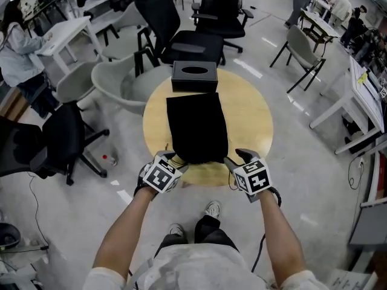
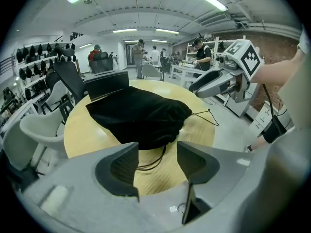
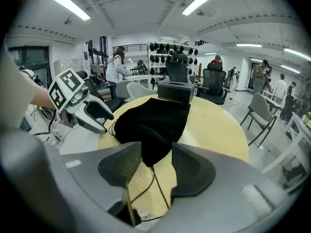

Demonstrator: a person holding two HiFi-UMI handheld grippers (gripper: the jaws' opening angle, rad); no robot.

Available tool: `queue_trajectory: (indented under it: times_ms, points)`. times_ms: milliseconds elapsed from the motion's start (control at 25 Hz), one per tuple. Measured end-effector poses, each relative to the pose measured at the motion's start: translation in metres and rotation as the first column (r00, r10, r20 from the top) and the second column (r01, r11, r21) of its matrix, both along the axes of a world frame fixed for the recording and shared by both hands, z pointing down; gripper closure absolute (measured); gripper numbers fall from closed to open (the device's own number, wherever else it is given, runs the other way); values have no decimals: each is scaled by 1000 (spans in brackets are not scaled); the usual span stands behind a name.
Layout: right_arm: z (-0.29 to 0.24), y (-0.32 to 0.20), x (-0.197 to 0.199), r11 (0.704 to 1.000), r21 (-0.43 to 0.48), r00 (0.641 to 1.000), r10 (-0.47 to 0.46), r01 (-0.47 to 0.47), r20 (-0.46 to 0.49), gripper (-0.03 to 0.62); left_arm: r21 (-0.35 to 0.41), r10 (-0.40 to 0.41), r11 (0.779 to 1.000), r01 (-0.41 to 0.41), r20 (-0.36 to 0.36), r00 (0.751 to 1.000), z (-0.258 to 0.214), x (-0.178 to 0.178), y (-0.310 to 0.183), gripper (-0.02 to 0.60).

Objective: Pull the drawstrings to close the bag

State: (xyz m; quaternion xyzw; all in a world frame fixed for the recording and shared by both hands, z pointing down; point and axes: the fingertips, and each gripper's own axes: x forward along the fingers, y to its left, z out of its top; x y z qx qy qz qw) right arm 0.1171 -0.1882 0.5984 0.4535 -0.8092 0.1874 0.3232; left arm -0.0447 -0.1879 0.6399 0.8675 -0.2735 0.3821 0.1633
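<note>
Left gripper: jaws spread, nothing pinched. One cord loop lies on the table just ahead, seen through the gap.

Between the tools: one black bag on the round table. Its long axis runs away from the person, gathered mouth at the near edge. One black box sits beyond its far end.

Right gripper: jaws also apart, second cord trailing between them unheld.

Two cords, one per side, each gripper nearest its own. The pulls likely go outward, in opposite directions.

Bag lies mid-desk, box just behind its far end; left tool and right tool flank its near end
</note>
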Motion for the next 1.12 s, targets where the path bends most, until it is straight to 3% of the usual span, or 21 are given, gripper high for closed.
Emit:
queue_trajectory:
  times_ms: [680, 1120]
  points:
    - [64, 10, -2, 985, -144, 994, -100, 94, -38, 401, -93, 37, 995, -28, 103, 994, 39, 11, 0, 339]
    - [81, 17, -3, 965, -216, 983, -169, 150, -71, 448, -122, 43, 992, -27, 132, 990, 46, 18, 0, 353]
